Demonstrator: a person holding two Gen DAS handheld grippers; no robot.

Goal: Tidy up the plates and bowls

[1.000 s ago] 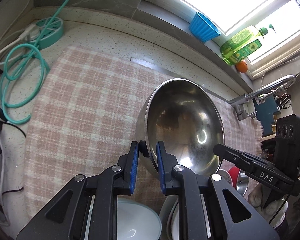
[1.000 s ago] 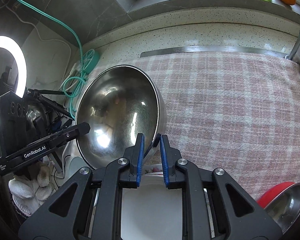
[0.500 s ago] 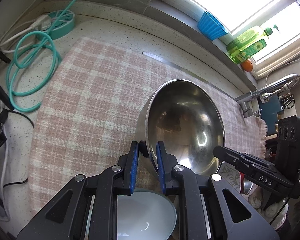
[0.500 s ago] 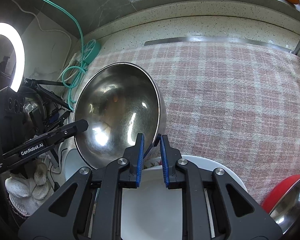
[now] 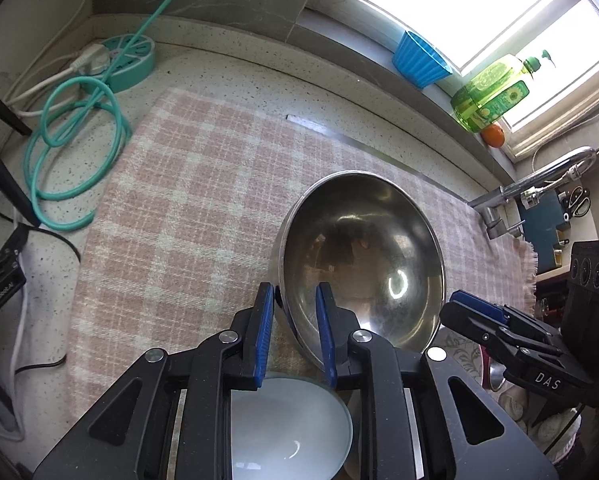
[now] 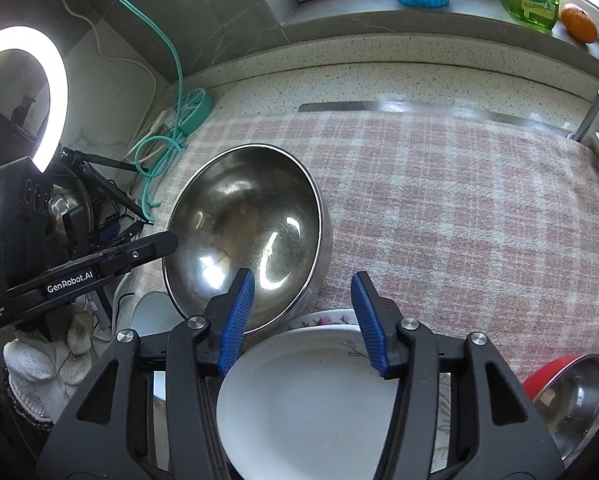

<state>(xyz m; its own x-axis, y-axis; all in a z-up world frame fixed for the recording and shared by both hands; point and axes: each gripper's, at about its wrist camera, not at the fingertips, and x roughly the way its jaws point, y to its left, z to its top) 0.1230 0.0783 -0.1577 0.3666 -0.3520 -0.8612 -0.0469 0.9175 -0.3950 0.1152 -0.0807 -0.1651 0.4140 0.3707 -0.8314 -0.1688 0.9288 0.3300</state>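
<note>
A large steel bowl (image 5: 363, 264) sits tilted over the pink checked cloth (image 5: 187, 216). My left gripper (image 5: 293, 334) is shut on the bowl's near rim. In the right wrist view the same steel bowl (image 6: 247, 232) is at centre left, and my right gripper (image 6: 303, 320) is open, its left finger by the bowl's rim and its jaws apart over a white plate (image 6: 311, 396). A pale glass bowl (image 5: 287, 428) lies under my left gripper. A red-and-steel bowl (image 6: 567, 396) lies at the lower right.
A teal hose (image 5: 79, 148) and power strip (image 5: 127, 60) lie at the left of the counter. A blue cup (image 5: 419, 60), green soap bottle (image 5: 495, 92) and orange (image 5: 493, 135) stand on the window sill. A tap (image 5: 539, 188) rises at the right. A ring light (image 6: 19, 108) glows left.
My right gripper has let go of the steel bowl's rim and opened wide. The left gripper keeps its hold; the bowl has moved forward over the cloth.
</note>
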